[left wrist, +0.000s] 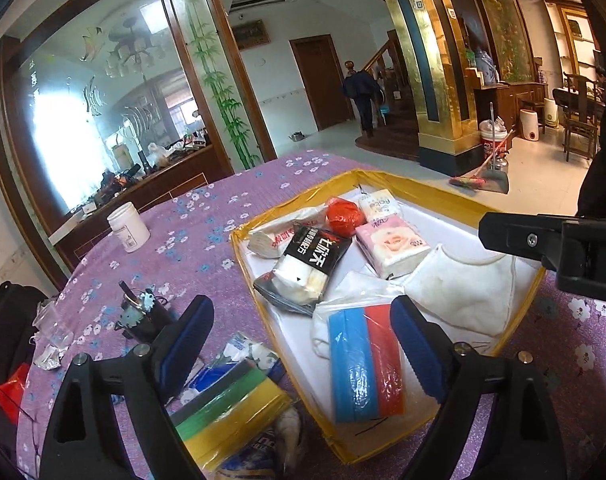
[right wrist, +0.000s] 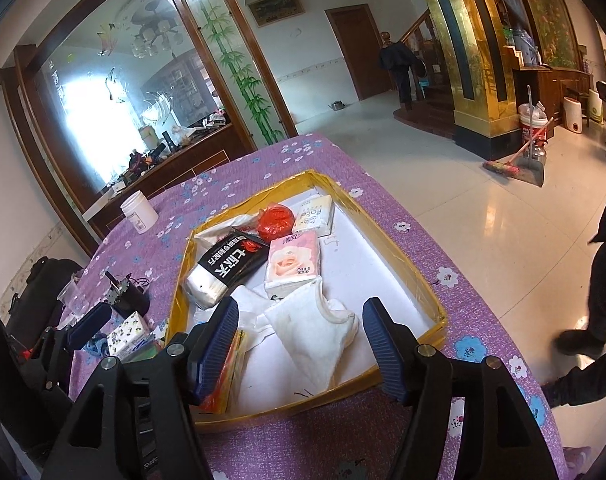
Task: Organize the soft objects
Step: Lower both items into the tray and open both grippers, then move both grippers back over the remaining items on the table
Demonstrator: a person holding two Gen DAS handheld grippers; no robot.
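While the left gripper [left wrist: 303, 344] hangs over the near left wall of the tray [left wrist: 243, 264], its jaws stand wide with nothing pressed between them. Left wrist view: sponge pack [left wrist: 363, 364] lies in the tray's near corner, just under the right finger; white cloth [left wrist: 459, 292] beside it, further right; black packet [left wrist: 311, 260], red ball [left wrist: 343, 216] and pink tissues [left wrist: 391, 246] toward the tray's far end. Outside the tray's left wall: a green-yellow pack [left wrist: 231, 412]; jar [left wrist: 128, 227] well beyond.

Right wrist view: right gripper [right wrist: 301, 346] over the tray's near end, jaws wide, empty; cloth lies below the gap, apart from both pads [right wrist: 219, 344]. Tissues sit mid-tray, black packet to their left
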